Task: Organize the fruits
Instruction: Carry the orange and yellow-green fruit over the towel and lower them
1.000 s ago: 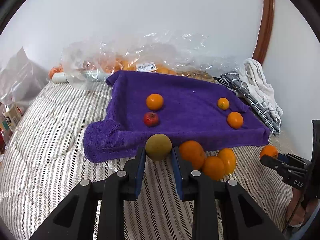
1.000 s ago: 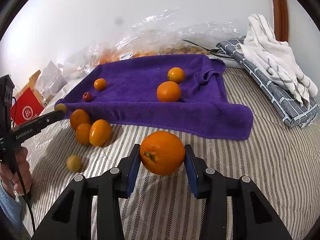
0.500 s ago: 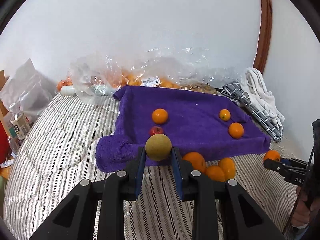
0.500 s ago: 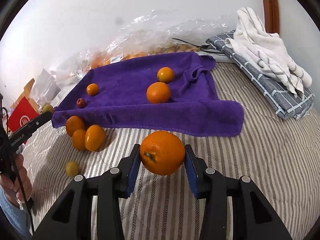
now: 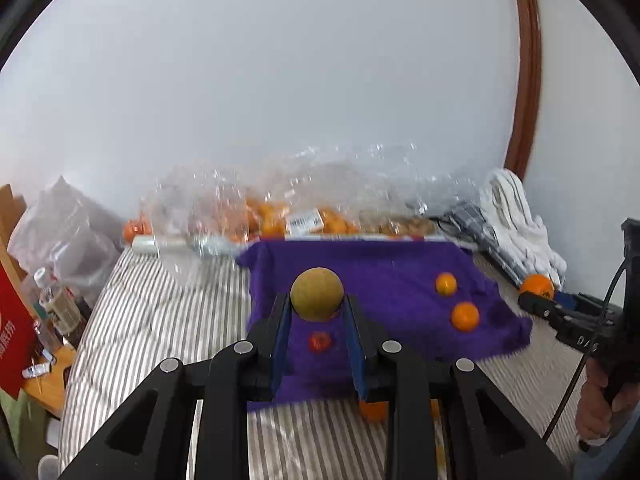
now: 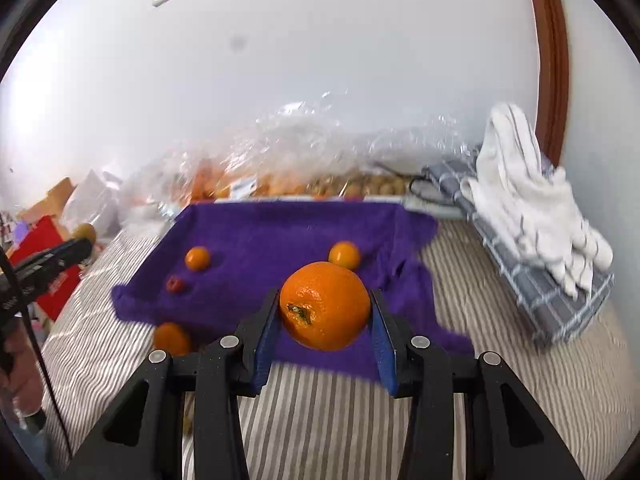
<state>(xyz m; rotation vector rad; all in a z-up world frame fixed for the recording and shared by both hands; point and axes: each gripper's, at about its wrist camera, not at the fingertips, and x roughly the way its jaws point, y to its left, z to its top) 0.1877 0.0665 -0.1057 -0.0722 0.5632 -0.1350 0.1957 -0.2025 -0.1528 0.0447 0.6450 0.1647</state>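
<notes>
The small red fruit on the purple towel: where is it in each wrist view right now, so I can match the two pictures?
Left wrist: the small red fruit lies low and centre, on the purple towel, seen between the left gripper fingers.
Right wrist: the small red fruit lies left of centre, near the purple towel front-left edge.
Shared landmark: the white cloth on the right.
</notes>
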